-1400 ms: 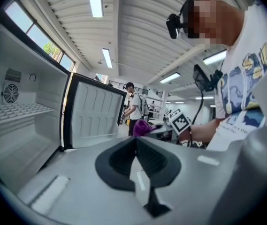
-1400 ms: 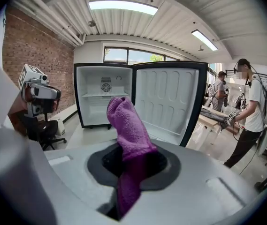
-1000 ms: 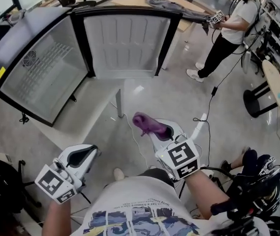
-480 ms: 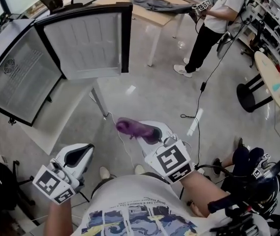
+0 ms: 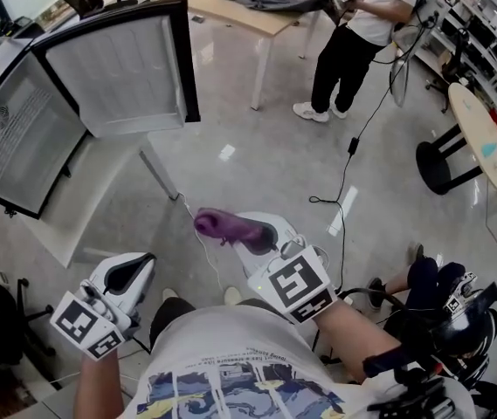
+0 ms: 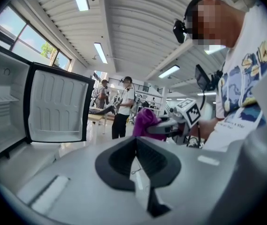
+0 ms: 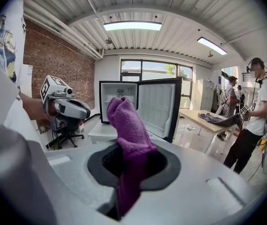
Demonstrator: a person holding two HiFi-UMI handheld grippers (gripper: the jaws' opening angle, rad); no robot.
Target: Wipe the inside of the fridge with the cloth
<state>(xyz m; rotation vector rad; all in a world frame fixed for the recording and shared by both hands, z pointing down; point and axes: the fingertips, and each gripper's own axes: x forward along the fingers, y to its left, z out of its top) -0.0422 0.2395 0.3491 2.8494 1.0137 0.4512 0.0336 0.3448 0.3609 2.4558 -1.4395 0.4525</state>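
Right gripper: jaws clamped on the purple cloth, mid-frame, well apart from the open fridge at upper left. Left gripper: jaws together, empty.

Judgement: close in on the fridge, lead with the free end, press it flat on the inner walls.

Cloth long axis runs along the jaws, free end pointing left.

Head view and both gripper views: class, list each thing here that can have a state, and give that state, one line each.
Fridge door: swung wide open.
Cloth: bunched, clamped at one end, the rest sticking out past the jaws.
Right hand-held gripper: shut on the cloth, held in the air short of the fridge.
Left hand-held gripper: jaws together, nothing between them.
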